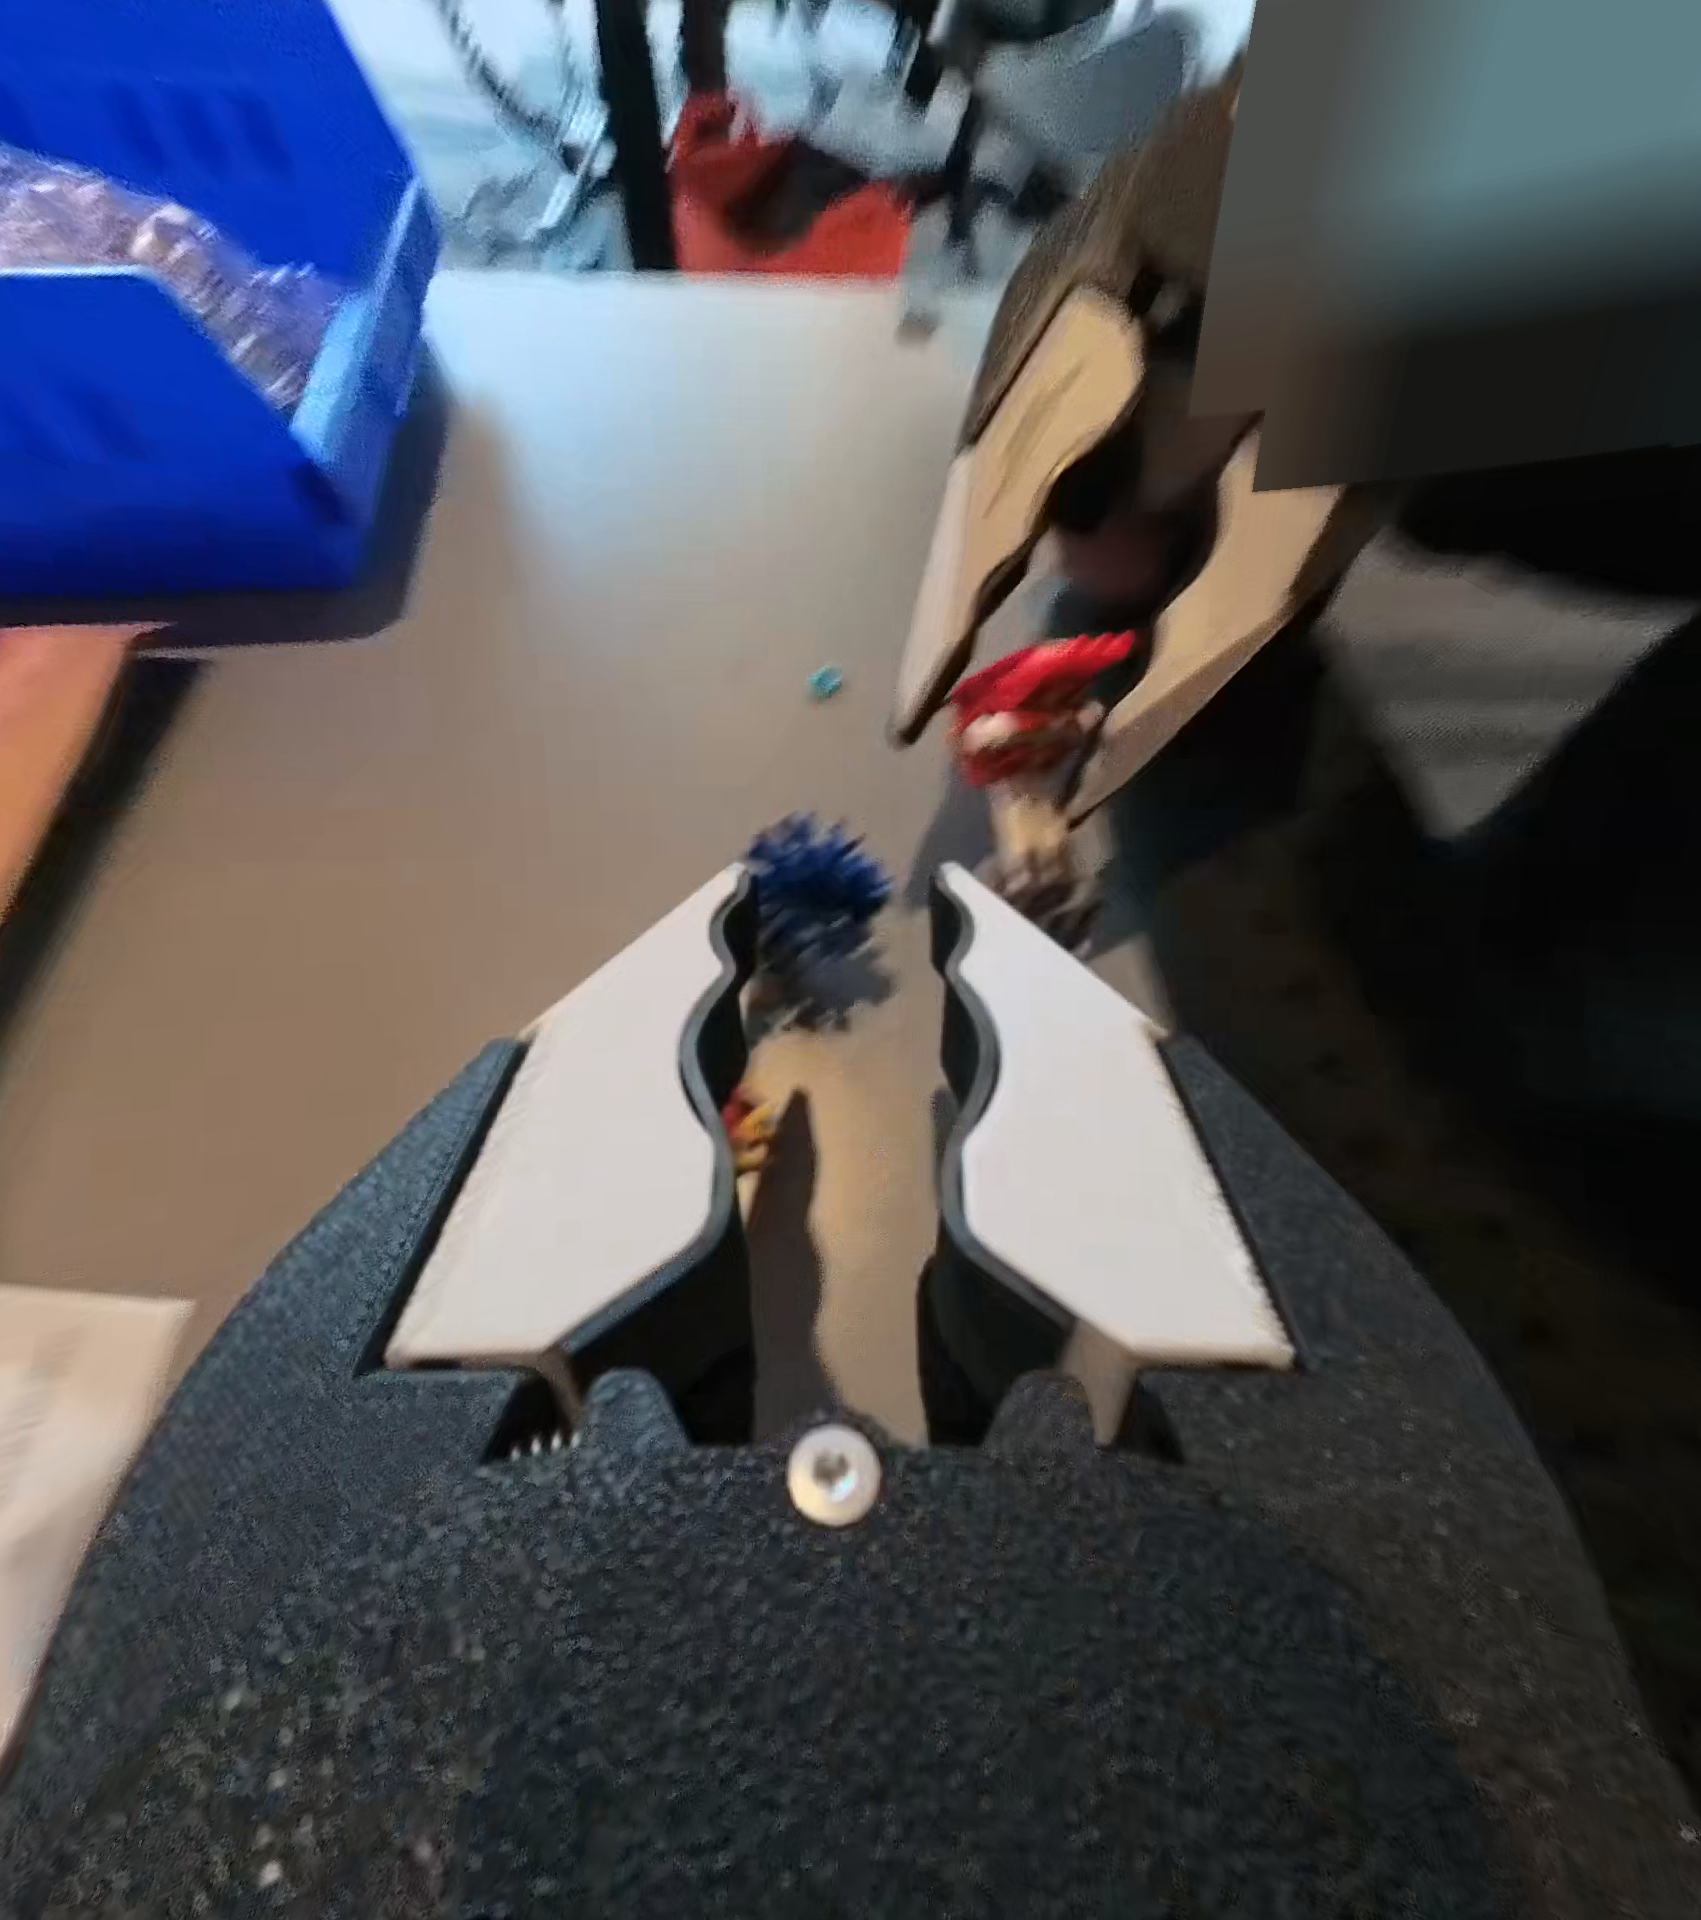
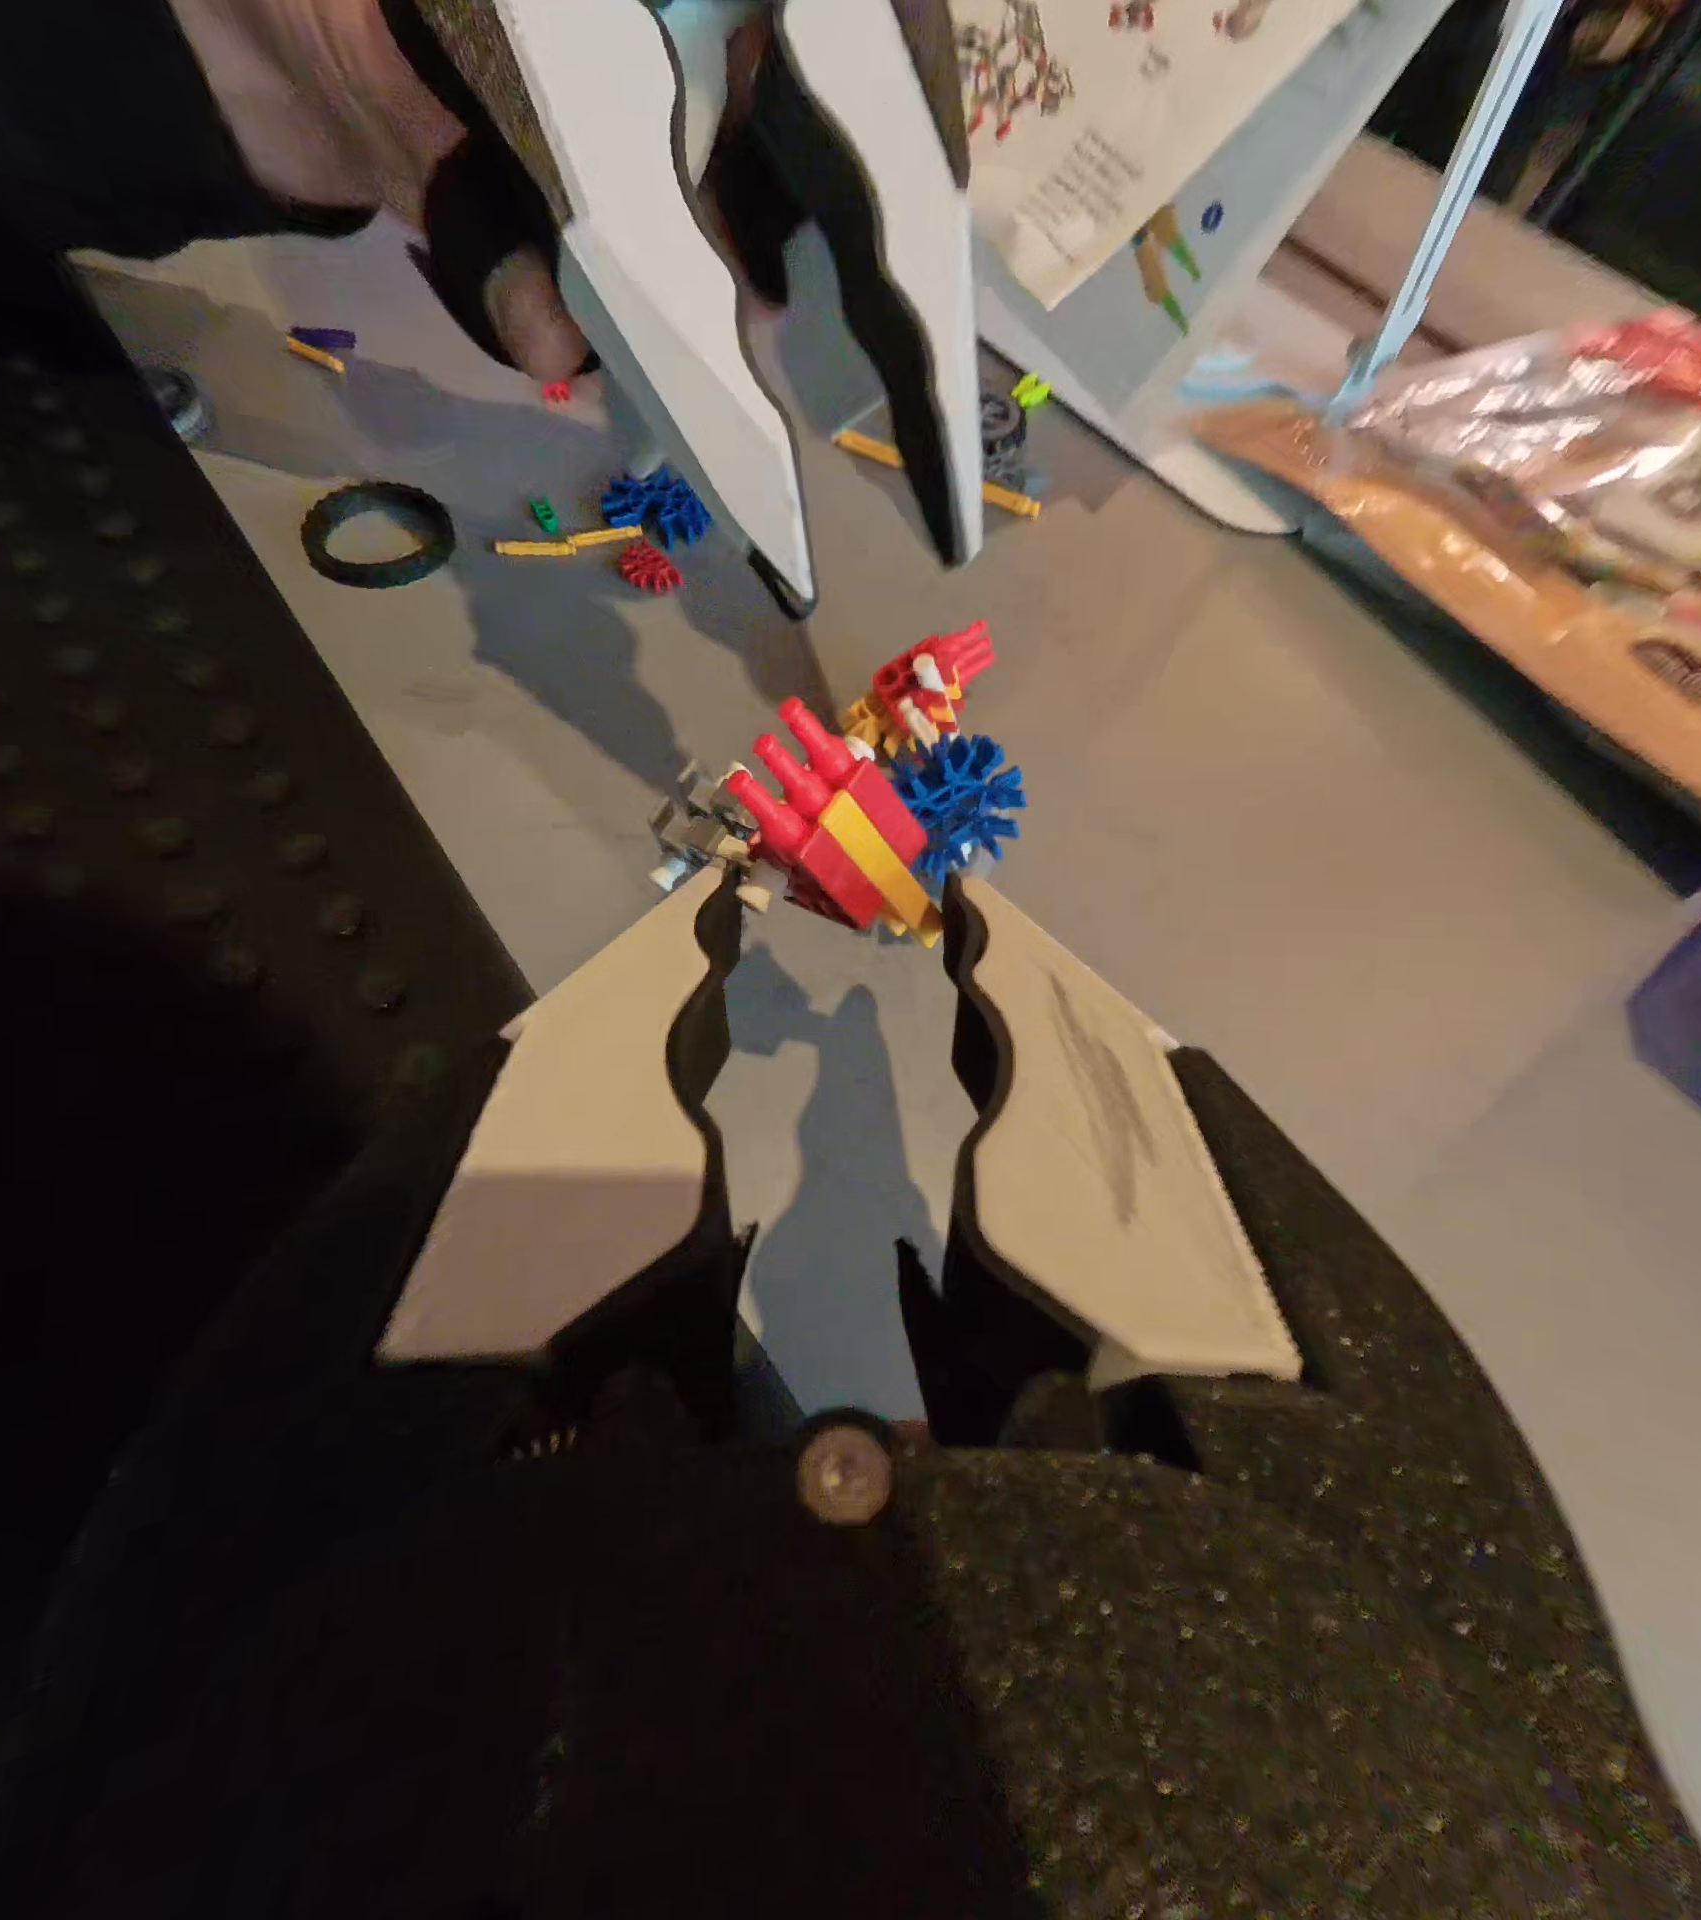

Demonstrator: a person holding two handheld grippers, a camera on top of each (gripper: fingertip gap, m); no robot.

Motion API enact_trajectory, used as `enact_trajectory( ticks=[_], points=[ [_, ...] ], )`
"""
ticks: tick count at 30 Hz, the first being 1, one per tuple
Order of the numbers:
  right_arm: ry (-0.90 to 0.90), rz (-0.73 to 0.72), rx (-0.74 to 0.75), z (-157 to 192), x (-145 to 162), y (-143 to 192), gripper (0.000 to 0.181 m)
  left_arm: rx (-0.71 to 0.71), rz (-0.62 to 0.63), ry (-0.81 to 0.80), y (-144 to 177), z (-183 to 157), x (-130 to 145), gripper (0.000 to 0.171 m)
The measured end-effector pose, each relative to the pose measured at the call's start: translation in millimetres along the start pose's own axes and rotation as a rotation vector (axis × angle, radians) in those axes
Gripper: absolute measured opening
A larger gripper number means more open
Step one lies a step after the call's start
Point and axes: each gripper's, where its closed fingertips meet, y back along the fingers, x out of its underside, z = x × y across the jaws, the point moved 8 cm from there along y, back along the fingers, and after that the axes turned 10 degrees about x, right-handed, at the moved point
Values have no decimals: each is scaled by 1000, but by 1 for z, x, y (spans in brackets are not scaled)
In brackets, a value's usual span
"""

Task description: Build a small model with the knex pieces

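Right wrist view: toy assembly (image 2: 861, 821) on the table (image 2: 1241, 831), just ahead of each half-open, empty claw (image 2: 841, 894).

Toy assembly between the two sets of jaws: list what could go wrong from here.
1. Both grippers, right and left, are open around the small toy assembly from opposite sides; closing together, they might collide or snap parts loose.
2. Its blue spoked connector sticks out sideways and may get knocked off.
3. Loose yellow rods and a black tyre lie nearby; a sweep could scatter them.
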Motion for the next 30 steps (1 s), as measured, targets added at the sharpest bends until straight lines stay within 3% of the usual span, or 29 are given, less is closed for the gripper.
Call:
enact_trajectory(
  ticks=[2,4,9,12,30],
  points=[
    [-46,44,-22,-4,2,-3,38,-74,122,-76,1,12,3,36],
    [-76,83,-35,-6,5,-6,38,-58,223,-103,-5,19,11,46],
    [-132,149,-56,-11,9,-12,38,1,347,-118,-29,29,24,36],
    [-157,163,-74,-14,9,-14,38,-12,412,-133,-40,29,29,21],
    [-200,118,-105,-30,12,-7,38,-91,371,-80,-48,24,29,16]
  ],
)
